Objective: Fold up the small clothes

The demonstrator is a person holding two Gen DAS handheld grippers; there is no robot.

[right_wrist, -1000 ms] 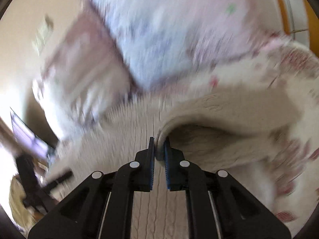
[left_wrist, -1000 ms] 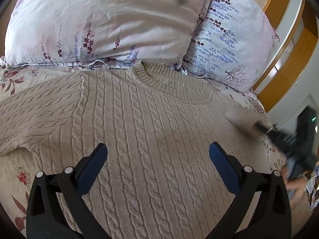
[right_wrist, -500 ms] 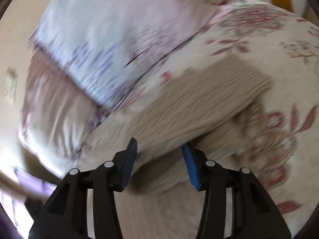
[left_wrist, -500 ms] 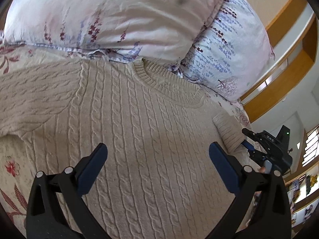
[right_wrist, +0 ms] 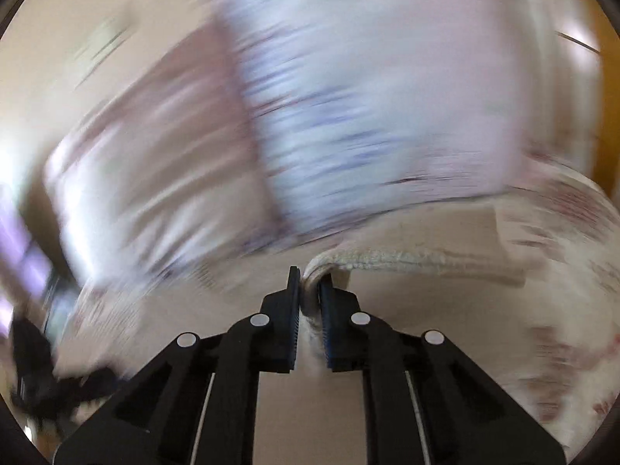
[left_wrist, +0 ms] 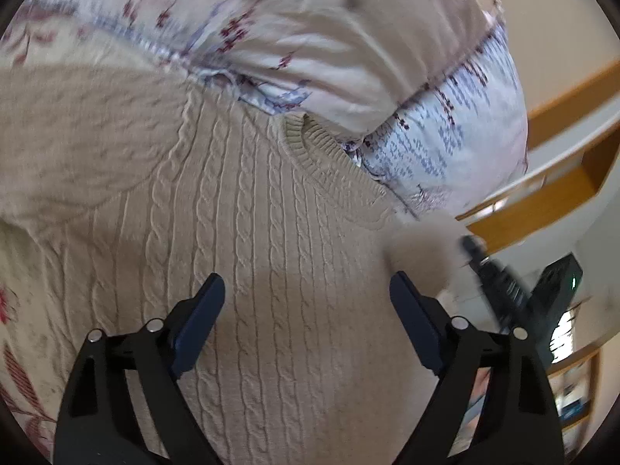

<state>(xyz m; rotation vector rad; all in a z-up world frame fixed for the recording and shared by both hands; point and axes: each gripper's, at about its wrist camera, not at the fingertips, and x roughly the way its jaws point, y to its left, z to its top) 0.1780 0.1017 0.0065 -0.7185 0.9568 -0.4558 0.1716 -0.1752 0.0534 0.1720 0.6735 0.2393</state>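
Observation:
A beige cable-knit sweater (left_wrist: 240, 209) lies flat on the bed, its ribbed collar (left_wrist: 329, 166) toward the pillows. My left gripper (left_wrist: 306, 290) hovers over the sweater's chest; its jaws stand wide and are closing, with only flat knit below them and nothing pinched. My right gripper (right_wrist: 309, 294) is shut on the sweater's sleeve cuff (right_wrist: 387, 257), lifting it. In the left wrist view that cuff (left_wrist: 422, 248) appears blurred at the sweater's right edge, with the right gripper (left_wrist: 471, 246) behind it.
Two floral pillows, one pink (left_wrist: 310, 31) and one blue-patterned (left_wrist: 445, 139), lie against the head of the bed. A floral bedsheet (left_wrist: 19, 310) shows left of the sweater. A wooden frame (left_wrist: 542, 197) runs at the right.
The right gripper opened, let the cuff lie on the bed, then shut on it again and lifted it. The left gripper rolled, sank toward the sweater, and its jaws narrowed slightly.

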